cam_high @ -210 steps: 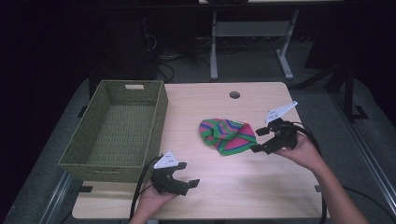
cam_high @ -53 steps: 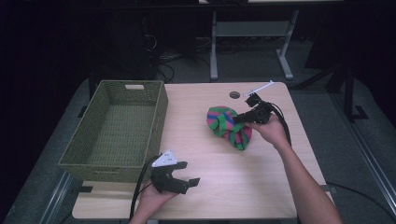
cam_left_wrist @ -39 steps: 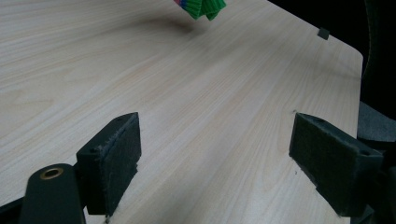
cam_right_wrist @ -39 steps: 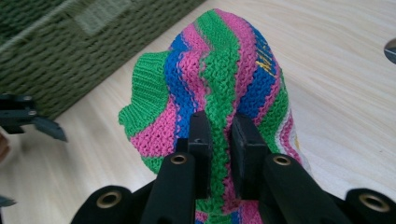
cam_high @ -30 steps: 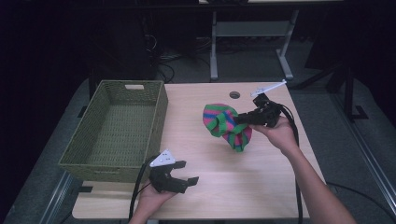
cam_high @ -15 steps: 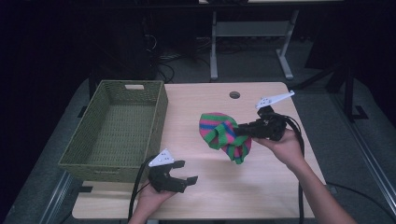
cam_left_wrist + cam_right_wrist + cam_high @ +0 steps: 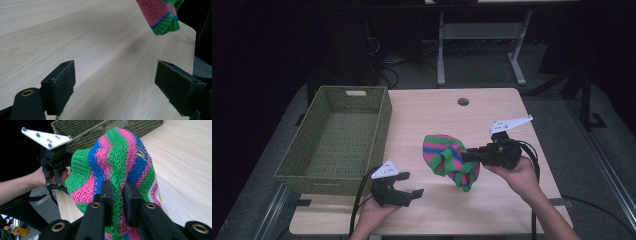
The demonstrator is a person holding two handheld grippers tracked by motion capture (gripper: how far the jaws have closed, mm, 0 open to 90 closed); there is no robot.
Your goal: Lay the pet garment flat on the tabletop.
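While the right hand-held gripper (image 7: 469,156) is held above the table (image 7: 492,107), its jaws are pressed together on a fold of the striped knitted hat (image 7: 449,160). In the right gripper view, the two black pads (image 7: 107,195) pinch a green and pink ridge of the knit, with only that fabric between them. The hat hangs from this grip clear of the table surface: its rounded crown stands to the left of the jaws in the high view, and its ribbed green edge droops below them. The left gripper view shows the hem of the hat (image 7: 162,15) suspended over the wood with its shadow beneath.

The hat is located over the middle of the table, to the right of the green woven basket (image 7: 312,160) and apart from it. The basket stands along the left edge of the table, and its interior is visible in the high view.

The left hand-held gripper (image 7: 412,187) rests low at the near edge of the table, just beside the near right corner of the basket. Its jaws are spread wide, and the left gripper view shows bare wood between the pads (image 7: 61,85). The right gripper view shows this left hand-held gripper (image 7: 53,178) beyond the hat, held in the person's hand (image 7: 41,178), with the basket (image 7: 95,131) behind it.

A round cable hole (image 7: 463,102) lies in the far part of the table.
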